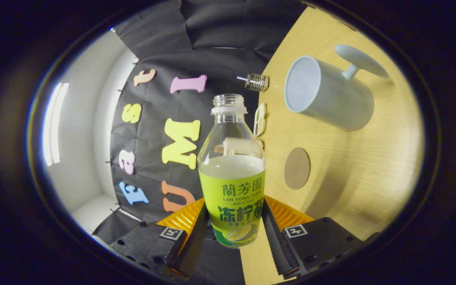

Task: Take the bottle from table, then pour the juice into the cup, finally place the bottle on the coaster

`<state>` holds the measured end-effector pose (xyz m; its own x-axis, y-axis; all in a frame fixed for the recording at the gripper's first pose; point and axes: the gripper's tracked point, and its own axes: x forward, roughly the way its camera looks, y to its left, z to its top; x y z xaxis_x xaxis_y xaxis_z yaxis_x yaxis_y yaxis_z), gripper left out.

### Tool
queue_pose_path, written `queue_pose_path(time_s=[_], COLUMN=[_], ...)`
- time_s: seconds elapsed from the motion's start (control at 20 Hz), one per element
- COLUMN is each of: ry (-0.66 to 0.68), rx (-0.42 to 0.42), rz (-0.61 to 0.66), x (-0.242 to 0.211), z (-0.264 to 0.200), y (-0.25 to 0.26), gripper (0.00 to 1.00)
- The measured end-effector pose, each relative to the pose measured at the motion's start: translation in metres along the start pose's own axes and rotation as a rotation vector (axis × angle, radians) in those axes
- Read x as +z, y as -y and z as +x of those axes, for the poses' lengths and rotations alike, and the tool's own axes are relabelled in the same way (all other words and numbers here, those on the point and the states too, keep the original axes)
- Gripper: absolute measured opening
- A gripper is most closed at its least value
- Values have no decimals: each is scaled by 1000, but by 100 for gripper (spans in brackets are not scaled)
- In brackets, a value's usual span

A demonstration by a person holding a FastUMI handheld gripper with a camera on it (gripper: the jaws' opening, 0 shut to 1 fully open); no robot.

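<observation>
While tool (234, 227) grips uncapped half-full bottle (232, 174), cup (327, 93) empty.

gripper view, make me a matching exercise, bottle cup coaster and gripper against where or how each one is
Things:
1. bottle
2. cup
3. coaster
4. gripper

States:
A. flat brown disc on the table, nothing on it
B. shut on the bottle's labelled body
C. uncapped, partly full, held between the fingers
D. grey, with a handle, beyond the coaster

Pairs: 1-C, 2-D, 3-A, 4-B
</observation>
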<state>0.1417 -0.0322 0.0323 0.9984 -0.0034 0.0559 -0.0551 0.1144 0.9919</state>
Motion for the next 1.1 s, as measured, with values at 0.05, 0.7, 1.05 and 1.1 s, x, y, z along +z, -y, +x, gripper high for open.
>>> queue_pose_path(time_s=[0.05, 0.7, 1.05, 1.1], ry=[0, 15, 35, 35], rx=[7, 58, 115, 116], rz=[20, 256, 358, 365], x=[1, 13, 21, 19], z=[2, 7, 10, 11], y=[-2, -9, -16, -16], gripper=[78, 78, 77, 77])
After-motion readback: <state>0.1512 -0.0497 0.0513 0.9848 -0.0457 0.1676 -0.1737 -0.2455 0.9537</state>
